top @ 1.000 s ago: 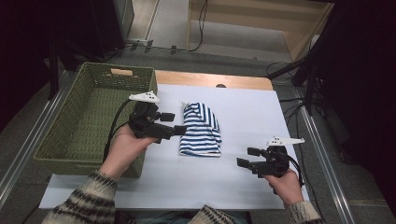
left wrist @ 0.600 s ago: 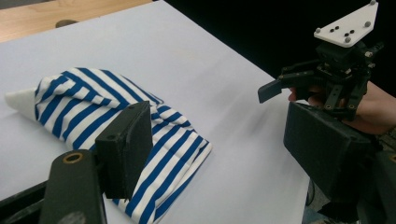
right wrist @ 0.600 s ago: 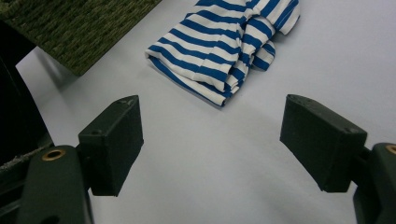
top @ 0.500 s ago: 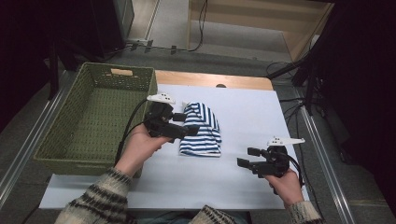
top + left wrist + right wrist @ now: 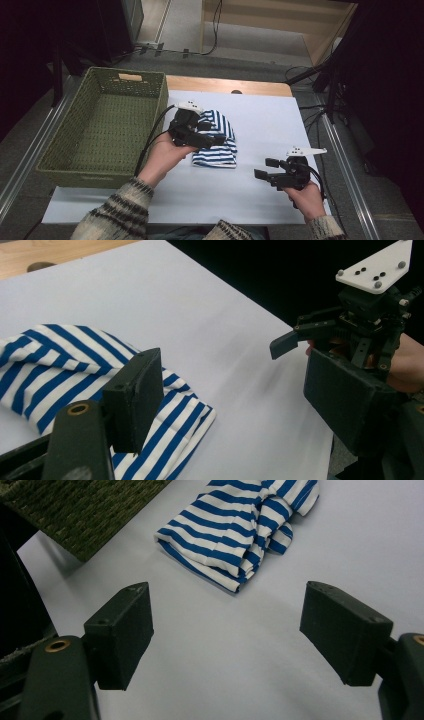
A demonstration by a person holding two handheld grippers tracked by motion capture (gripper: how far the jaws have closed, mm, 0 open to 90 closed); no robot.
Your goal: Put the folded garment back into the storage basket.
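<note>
A folded blue-and-white striped cloth [image 5: 218, 154] lies on the white table cover near the middle. My left gripper [image 5: 212, 131] hovers over the cloth's left part, jaws open and pointing right, with nothing between them. In the left gripper view the cloth [image 5: 45, 360] lies beneath and beside the left jaw of that gripper [image 5: 235, 390]. My right gripper [image 5: 265, 169] is held low at the front right, open and empty, pointing left towards the cloth [image 5: 235, 535]. In its own view the right gripper [image 5: 232, 625] stands a short way from the cloth's near edge.
A green woven basket [image 5: 105, 125] stands at the table's left side, its inside bare; its corner [image 5: 85, 510] is in the right gripper view. A wooden strip [image 5: 225, 85] borders the far table edge. Cables lie on the floor beyond.
My left gripper has moved right, from beside the basket's wall to over the striped cloth. Its jaws stay open. The right gripper has kept still.
</note>
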